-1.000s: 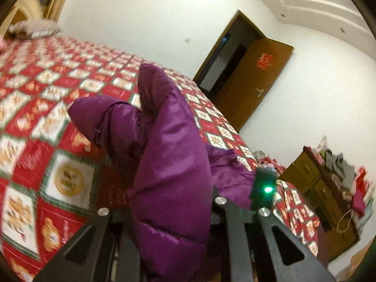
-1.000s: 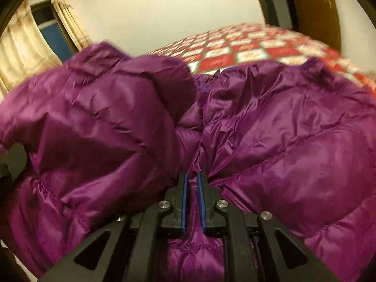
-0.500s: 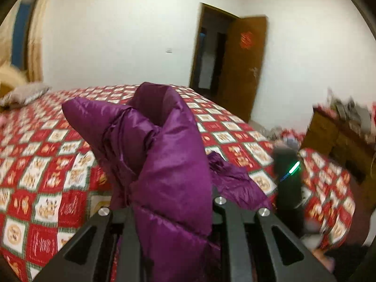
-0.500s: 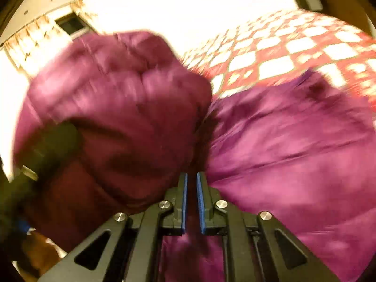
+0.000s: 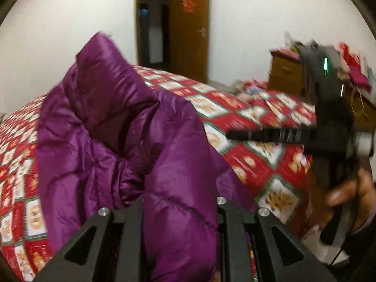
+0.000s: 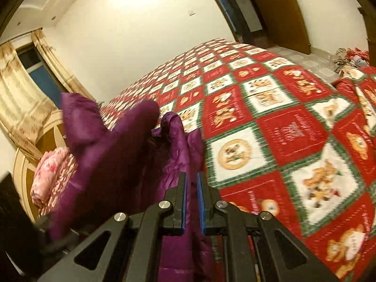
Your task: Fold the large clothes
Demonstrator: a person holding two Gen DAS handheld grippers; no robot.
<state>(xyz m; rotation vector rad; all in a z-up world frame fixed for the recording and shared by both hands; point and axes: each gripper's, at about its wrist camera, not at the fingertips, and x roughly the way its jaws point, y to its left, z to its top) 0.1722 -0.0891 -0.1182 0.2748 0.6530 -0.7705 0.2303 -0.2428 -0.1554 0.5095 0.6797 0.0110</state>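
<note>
A glossy purple puffer jacket (image 5: 122, 145), quilted in soft padded channels, is billowing up in crumpled folds above the bed (image 6: 277, 127). The left gripper (image 5: 178, 213) is clenching a thick fold of it, the fabric bulging between the black arms and hiding the jaws. The right gripper (image 6: 191, 202) is pinching a thin edge of the jacket between blue-padded jaws set almost together. The bed's quilt is lying flat, a checker of red, white and green squares with bear pictures. A pink floral pillow (image 6: 48, 174) is sitting by the wooden headboard. A brown door (image 5: 189, 28) is standing open beyond, and a cluttered wooden dresser (image 5: 286, 75) is standing beside the bed.
</note>
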